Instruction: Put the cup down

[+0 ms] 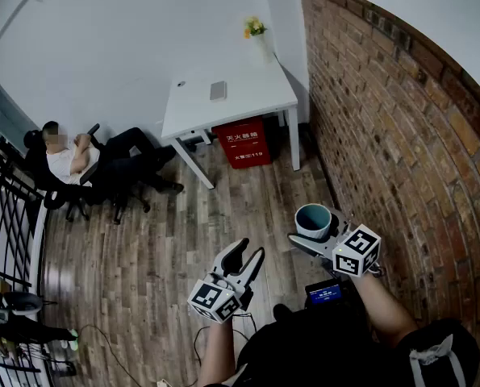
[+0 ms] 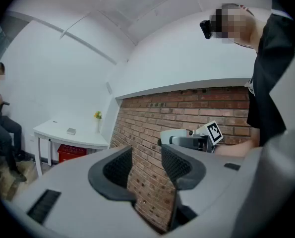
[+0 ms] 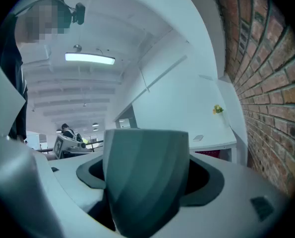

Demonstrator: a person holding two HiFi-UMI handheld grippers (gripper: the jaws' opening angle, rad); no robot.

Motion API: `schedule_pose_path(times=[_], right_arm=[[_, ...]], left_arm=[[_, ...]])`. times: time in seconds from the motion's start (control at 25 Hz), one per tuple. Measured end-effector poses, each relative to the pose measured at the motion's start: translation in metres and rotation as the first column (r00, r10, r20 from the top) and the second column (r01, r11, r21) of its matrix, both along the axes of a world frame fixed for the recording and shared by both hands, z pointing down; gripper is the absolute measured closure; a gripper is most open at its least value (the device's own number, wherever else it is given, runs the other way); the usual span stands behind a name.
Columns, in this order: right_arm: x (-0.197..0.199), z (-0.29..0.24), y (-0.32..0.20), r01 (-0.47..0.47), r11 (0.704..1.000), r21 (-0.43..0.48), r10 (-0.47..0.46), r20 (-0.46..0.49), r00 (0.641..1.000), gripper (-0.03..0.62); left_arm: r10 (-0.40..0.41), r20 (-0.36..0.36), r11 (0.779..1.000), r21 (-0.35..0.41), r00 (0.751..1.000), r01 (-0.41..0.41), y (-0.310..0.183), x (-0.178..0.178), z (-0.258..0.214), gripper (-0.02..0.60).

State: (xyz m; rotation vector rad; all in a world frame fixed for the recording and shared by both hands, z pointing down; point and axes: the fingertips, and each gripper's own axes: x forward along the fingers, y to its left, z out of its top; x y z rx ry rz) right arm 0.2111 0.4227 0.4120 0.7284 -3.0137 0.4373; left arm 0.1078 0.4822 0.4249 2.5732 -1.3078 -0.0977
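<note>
Right gripper view: right hand-held gripper (image 3: pixel 147 175) holds cup (image 3: pixel 146 148) by its sides, jaws wide, prob. stiff, slick, breakable; left hand-held gripper (image 2: pixel 146 163) open.

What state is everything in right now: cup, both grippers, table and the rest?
cup: upright, held in the air, not yet put down.
right gripper: jaws closed on the cup.
left gripper: jaws apart, empty.
table: standing on its legs in the corner.
flower vase: upright on the table's far corner.
red box: on the floor under the table.
</note>
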Motion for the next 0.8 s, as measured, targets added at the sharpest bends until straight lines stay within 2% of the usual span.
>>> schedule_pose_path(times=[0.8], right_arm=[[0.004,-0.0006,-0.0083,0.0,1.0,-0.023,0.001,0.033,0.999,0.195]], left_arm=[[0.003,0.001,1.0,-0.005,1.0,-0.003,-0.0061,0.0043,-0.0011,0.39]])
